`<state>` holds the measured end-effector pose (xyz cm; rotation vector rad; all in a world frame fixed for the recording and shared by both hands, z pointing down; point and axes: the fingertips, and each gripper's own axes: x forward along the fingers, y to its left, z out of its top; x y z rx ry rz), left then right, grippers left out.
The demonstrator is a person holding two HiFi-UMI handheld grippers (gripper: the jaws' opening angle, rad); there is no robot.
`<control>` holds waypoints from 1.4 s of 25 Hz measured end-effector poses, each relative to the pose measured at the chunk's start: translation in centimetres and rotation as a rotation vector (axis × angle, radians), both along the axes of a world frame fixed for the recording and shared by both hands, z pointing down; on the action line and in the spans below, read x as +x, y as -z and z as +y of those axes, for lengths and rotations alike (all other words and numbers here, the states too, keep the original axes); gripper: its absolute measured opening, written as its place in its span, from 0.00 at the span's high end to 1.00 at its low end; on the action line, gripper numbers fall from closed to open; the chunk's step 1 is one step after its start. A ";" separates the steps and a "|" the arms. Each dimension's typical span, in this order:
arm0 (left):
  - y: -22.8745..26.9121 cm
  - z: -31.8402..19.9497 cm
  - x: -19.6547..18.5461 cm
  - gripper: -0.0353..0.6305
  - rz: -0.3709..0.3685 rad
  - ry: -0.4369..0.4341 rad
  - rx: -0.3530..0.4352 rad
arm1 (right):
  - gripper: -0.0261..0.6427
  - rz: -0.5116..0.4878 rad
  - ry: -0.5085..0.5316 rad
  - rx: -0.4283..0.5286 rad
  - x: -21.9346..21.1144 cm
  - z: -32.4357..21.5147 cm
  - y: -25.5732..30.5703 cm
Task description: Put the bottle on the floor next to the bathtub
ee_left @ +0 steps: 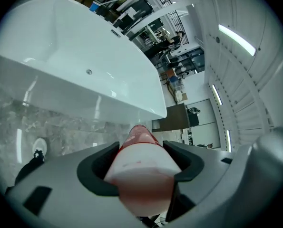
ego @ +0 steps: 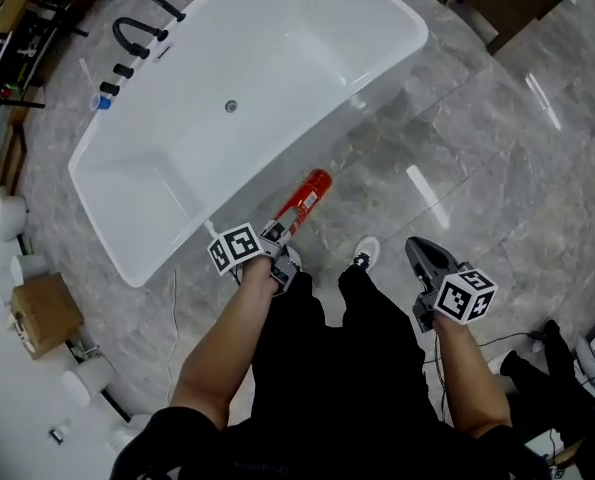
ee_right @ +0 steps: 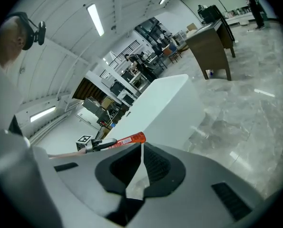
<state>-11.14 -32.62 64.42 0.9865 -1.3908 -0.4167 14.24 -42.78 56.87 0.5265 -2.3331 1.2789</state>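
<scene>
A slim red plastic cylinder bottle with a white printed label is clamped between the grey moulded jaws of the left gripper. The bottle is held tilted off the grey veined marble floor, just beside the long outer wall of the glossy white oblong bathtub, with its rounded red end pointed toward the tub. In the left gripper view the bottle is seen seated in the curved dark recesses of the left gripper, its near part pale and smooth. The right gripper is held apart to the right over the floor; in its own view the ribbed dark pads of the right gripper are pressed together with nothing between them, only a thin seam being left. Behind that seam the bottle is seen against the tub's rim.

The bottle's gripped end is hidden by the jaws, and its nearest part is blurred in the left gripper view. The label print is too small to be read. The tub's far corner is cut off by the head view's upper edge.
</scene>
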 end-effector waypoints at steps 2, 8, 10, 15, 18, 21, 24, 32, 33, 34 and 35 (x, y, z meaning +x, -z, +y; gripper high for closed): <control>-3.0 -0.8 0.1 0.50 0.001 -0.014 -0.044 | 0.90 0.010 -0.010 -0.016 0.0 -0.3 -1.8; -12.9 -2.1 0.5 0.50 -0.023 -0.125 -0.170 | 0.90 0.044 -0.055 -0.047 -0.8 0.2 -6.9; -16.1 -2.1 0.3 0.50 -0.041 -0.175 -0.218 | 0.90 0.052 -0.067 -0.062 -1.2 0.8 -8.4; -24.1 -2.2 -0.5 0.50 -0.138 -0.327 -0.319 | 0.90 0.064 -0.097 -0.114 -1.8 2.1 -13.0; -29.1 -2.0 -0.7 0.50 -0.211 -0.451 -0.394 | 0.90 0.071 -0.106 -0.149 -1.9 3.1 -15.7; -33.8 -2.6 -0.8 0.50 -0.279 -0.573 -0.447 | 0.90 0.065 -0.113 -0.168 -2.3 3.5 -18.0; -37.6 -3.1 -0.9 0.50 -0.351 -0.703 -0.492 | 0.90 0.047 -0.124 -0.179 -2.7 3.4 -19.5; -46.2 -4.0 -1.4 0.50 -0.526 -1.032 -0.602 | 0.90 0.010 -0.160 -0.176 -2.3 1.6 -21.7; -47.2 -4.0 -1.4 0.50 -0.556 -1.082 -0.614 | 0.90 0.005 -0.164 -0.175 -2.2 1.4 -21.9; -48.0 -4.1 -1.5 0.50 -0.589 -1.134 -0.622 | 0.90 0.000 -0.169 -0.175 -2.2 1.2 -22.1; -48.9 -4.2 -1.6 0.50 -0.621 -1.185 -0.627 | 0.90 -0.005 -0.176 -0.177 -2.1 1.0 -22.3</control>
